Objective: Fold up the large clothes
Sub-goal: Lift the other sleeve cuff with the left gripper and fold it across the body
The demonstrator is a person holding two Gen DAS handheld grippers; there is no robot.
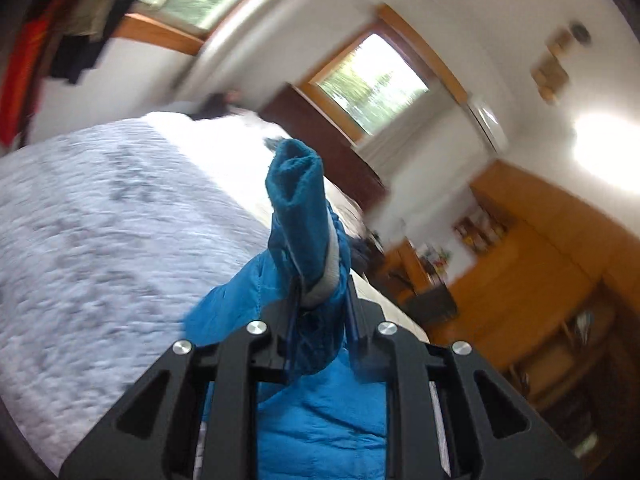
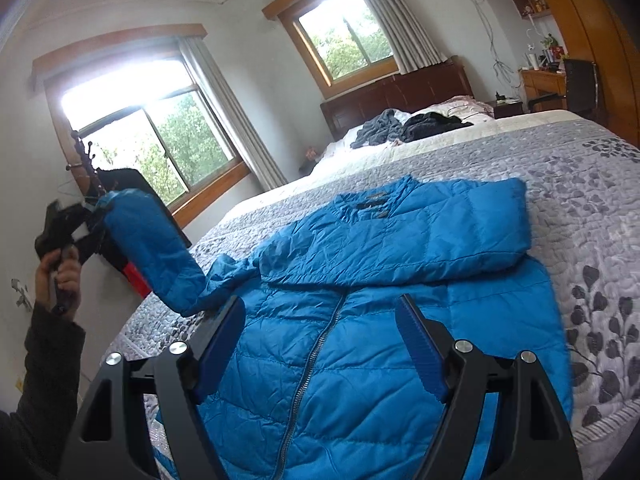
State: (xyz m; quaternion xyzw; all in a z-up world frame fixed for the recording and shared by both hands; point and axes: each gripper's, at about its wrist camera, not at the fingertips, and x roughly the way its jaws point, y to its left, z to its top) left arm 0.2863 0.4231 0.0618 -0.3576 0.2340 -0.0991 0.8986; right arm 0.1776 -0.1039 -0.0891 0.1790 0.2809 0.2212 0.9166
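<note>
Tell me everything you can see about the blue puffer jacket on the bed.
The blue jacket is quilted and shiny, seemingly nylon, with a grey front zipper zipped up and a short collar. It lies front up on the grey leaf-patterned bedspread. One sleeve is folded across the chest; the other is lifted off the bed, its teal knit cuff clamped in the left gripper. The right gripper hovers open above it.

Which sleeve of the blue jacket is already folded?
The far sleeve, lying flat across the blue jacket's chest. The other sleeve is lifted off the bed, its cuff clamped in the left hand-held gripper.
</note>
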